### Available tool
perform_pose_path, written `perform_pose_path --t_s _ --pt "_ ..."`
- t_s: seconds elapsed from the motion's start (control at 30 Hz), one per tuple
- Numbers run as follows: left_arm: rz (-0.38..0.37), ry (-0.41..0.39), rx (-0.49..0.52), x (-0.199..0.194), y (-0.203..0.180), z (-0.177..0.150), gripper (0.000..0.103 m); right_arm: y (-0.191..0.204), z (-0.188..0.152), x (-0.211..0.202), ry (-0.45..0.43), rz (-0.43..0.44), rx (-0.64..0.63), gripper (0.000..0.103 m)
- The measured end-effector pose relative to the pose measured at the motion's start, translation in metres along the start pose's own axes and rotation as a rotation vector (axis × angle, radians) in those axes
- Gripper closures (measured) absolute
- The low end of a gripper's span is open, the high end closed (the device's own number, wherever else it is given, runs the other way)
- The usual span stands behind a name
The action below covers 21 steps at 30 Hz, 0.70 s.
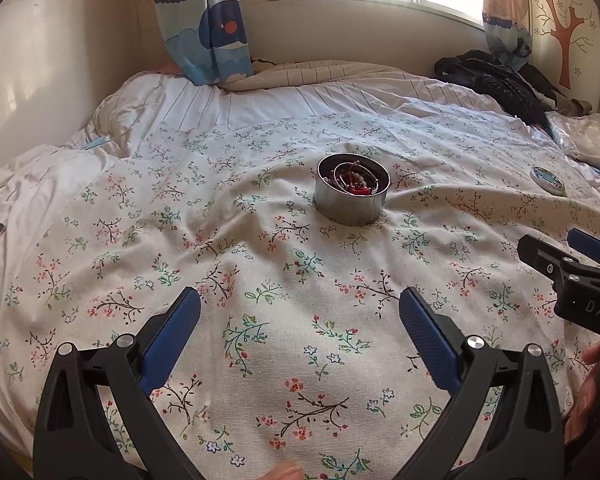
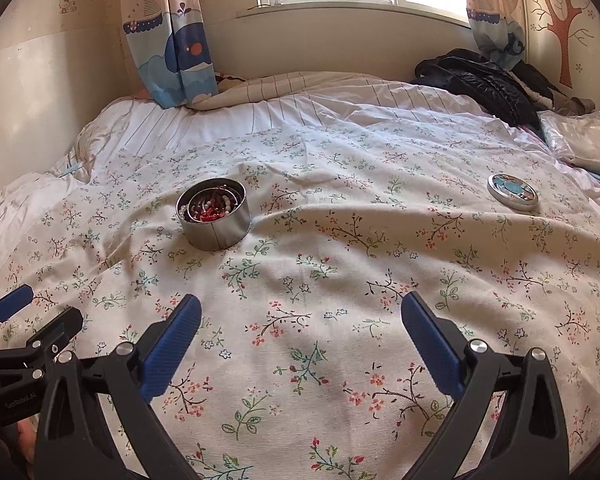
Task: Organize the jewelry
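Both grippers spread wide and empty above the bed, tin ahead.

The left gripper (image 1: 300,308) and right gripper (image 2: 301,314) hover with fingers wide apart, holding nothing, bare floral bedspread (image 2: 340,280) beneath them. The round metal tin (image 1: 353,188) stands upright, mouth up, well ahead of the left fingers, jewelry (image 1: 354,182) heaped inside. Its lid (image 2: 512,192) lies flat far right, near the bed's edge.
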<state>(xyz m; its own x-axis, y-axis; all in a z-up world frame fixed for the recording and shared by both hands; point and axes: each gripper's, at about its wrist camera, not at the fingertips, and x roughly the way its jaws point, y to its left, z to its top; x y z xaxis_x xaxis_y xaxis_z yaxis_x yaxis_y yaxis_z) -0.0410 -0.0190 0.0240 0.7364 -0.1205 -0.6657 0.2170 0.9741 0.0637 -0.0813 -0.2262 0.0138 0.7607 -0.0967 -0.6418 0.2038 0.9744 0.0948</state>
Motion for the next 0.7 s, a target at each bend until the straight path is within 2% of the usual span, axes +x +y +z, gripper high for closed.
perform_pose_path --t_s 0.37,0.5,0.7 --pt "0.003 -0.022 0.000 -0.007 0.000 0.001 0.007 -0.002 0.000 0.001 -0.002 -0.003 0.008 0.007" --pt "0.017 -0.004 0.014 -0.010 -0.001 0.001 0.007 -0.002 0.001 0.001 -0.004 -0.002 0.007 0.007" --pt "-0.001 0.040 0.004 -0.003 0.002 0.000 0.007 -0.003 0.001 0.002 -0.001 -0.005 0.010 0.007"
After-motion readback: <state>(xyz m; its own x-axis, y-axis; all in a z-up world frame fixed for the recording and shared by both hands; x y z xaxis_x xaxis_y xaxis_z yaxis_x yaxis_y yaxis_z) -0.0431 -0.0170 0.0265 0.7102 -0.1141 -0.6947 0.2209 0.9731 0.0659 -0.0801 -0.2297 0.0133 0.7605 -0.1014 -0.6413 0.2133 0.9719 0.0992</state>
